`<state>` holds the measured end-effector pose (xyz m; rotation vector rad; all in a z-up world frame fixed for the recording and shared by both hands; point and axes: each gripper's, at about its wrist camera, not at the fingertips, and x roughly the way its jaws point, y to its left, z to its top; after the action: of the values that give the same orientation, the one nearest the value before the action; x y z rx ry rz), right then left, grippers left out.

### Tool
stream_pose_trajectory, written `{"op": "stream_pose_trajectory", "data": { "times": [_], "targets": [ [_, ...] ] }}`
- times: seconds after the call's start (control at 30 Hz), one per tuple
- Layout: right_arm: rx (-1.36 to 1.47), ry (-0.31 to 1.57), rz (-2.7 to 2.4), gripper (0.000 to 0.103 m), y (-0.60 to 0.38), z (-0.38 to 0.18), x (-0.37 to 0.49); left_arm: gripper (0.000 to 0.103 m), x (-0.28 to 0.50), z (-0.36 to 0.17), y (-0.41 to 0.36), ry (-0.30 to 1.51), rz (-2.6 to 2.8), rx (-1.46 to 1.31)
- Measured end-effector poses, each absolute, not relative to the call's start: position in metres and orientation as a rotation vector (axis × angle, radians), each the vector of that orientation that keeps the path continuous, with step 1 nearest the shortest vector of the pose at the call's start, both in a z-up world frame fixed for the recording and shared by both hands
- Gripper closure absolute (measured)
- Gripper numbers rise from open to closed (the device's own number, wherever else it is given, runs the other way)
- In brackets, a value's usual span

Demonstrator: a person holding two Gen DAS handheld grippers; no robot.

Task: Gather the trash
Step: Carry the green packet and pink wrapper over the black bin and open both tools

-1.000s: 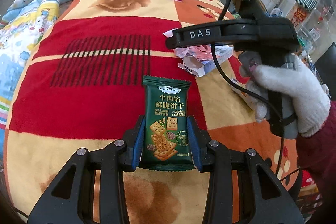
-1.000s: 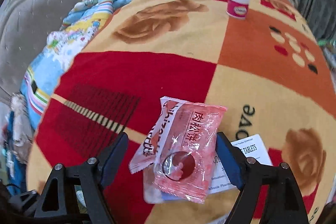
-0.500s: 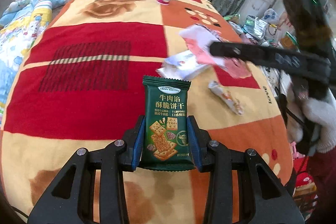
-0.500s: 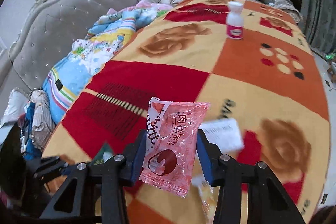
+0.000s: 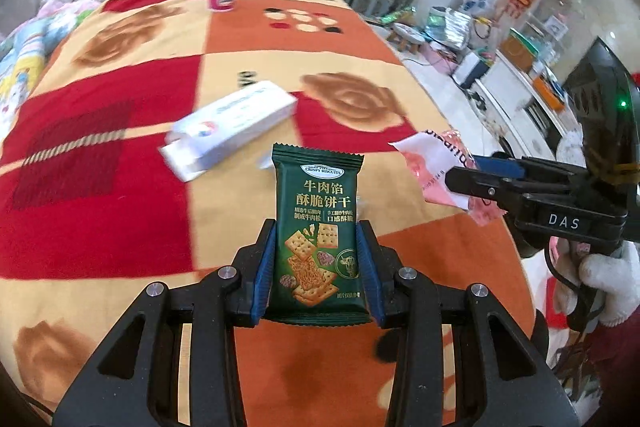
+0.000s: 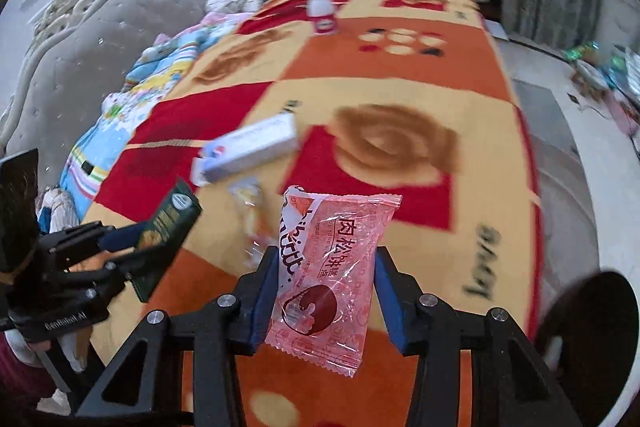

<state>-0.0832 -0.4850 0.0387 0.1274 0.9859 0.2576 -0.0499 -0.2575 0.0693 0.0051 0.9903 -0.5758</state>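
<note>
Our left claw (image 5: 318, 267) is black, built of angular arms with triangular cut-outs, and silver screw heads sit at the joints. Blue pads line the inner faces of its fingers (image 5: 265, 269). Seen from the other camera, its side carries small white lettering that reads roughly "GenRobot.AI". Our right claw (image 6: 326, 301) has the same black frame, silver screws and blue pads. From the left camera its side shows white letters "DAS", a small green light glows on the dark housing above it, and a black cable hangs below. We wear a white knit glove on our right hand (image 5: 608, 281) and a dark red sleeve (image 5: 616, 355).
</note>
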Motion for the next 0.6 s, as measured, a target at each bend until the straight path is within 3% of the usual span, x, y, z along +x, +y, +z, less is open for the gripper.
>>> {"op": "stream_pose_trajectory", "data": {
  "times": [0.6],
  "targets": [
    [0.285,0.972,0.014,0.058,-0.63,0.022,-0.166,0.066,-0.074,0.075,-0.41,0.997,-0.798,0.112]
  ]
}}
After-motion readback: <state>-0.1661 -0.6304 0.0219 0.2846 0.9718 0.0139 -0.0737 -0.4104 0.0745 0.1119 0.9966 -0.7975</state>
